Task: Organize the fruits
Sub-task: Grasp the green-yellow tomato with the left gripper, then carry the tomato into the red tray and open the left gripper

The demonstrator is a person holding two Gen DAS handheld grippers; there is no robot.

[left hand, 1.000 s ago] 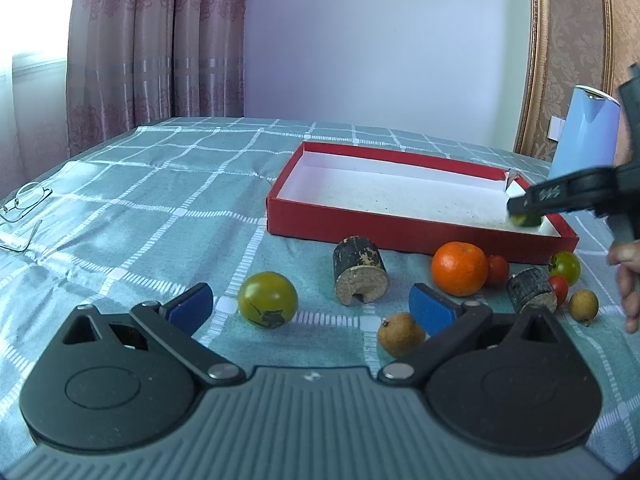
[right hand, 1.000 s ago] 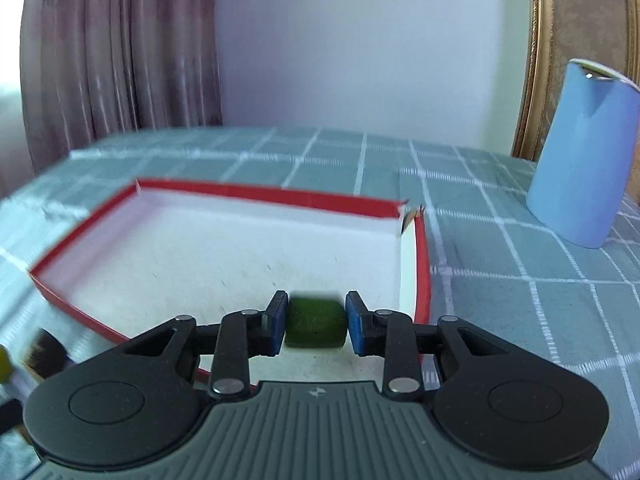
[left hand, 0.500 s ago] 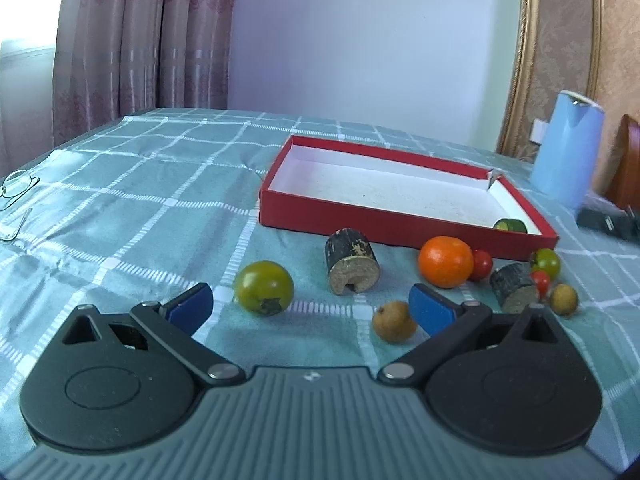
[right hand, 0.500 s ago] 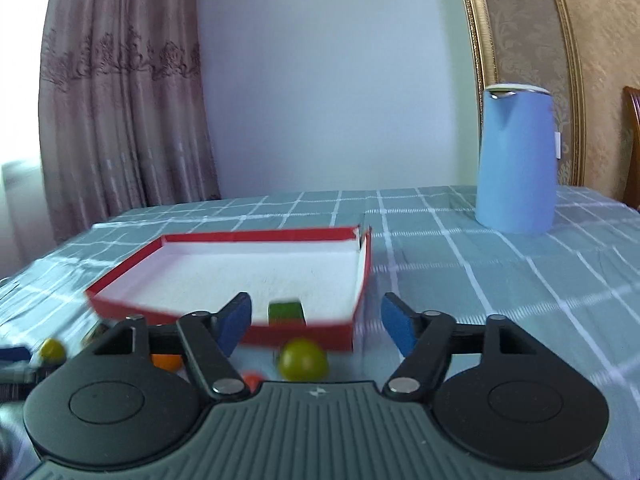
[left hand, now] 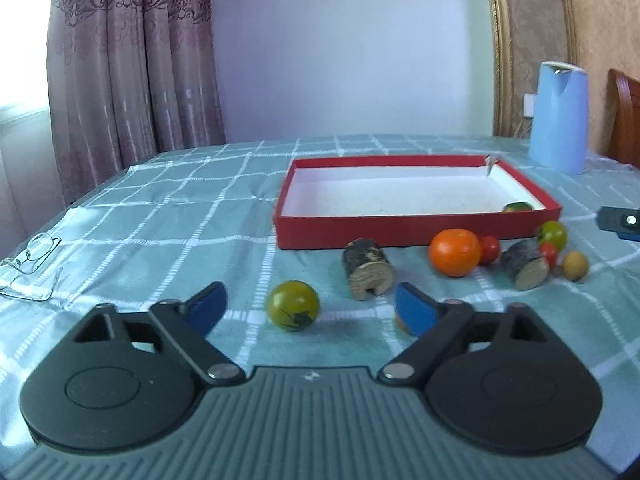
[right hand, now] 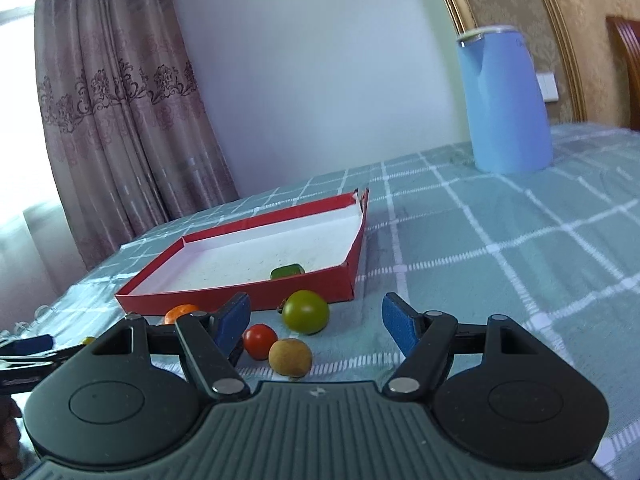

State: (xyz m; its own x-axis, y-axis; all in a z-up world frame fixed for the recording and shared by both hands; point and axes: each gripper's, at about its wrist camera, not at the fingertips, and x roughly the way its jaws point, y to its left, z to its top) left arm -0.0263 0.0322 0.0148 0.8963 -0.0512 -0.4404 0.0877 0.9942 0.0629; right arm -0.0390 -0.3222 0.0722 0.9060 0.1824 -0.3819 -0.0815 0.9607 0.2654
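Observation:
A red box (left hand: 416,232) with a white floor lies on the checked cloth, and a green fruit piece (left hand: 517,207) rests in its near right corner. My left gripper (left hand: 310,300) hovers low before a green tomato (left hand: 294,311). Its jaws are closing with the tomato between them, and the pads do not touch it. A brown longan (left hand: 400,322) peeks from behind the right finger. In the right wrist view, my right gripper (right hand: 315,308) is open and holds nothing. It sits just short of another green tomato (right hand: 306,312), a red cherry tomato (right hand: 260,341) and a longan (right hand: 290,357).
In front of the box lie two wood log pieces (left hand: 366,274) (left hand: 524,264), an orange (left hand: 455,252) and several small fruits. A blue kettle (right hand: 506,100) stands at the back right. Glasses (left hand: 34,256) lie at the far left.
The right gripper let go of the green piece inside the box, opened, and drew back out to the fruits in front of it. The left gripper's fingers have come closer together.

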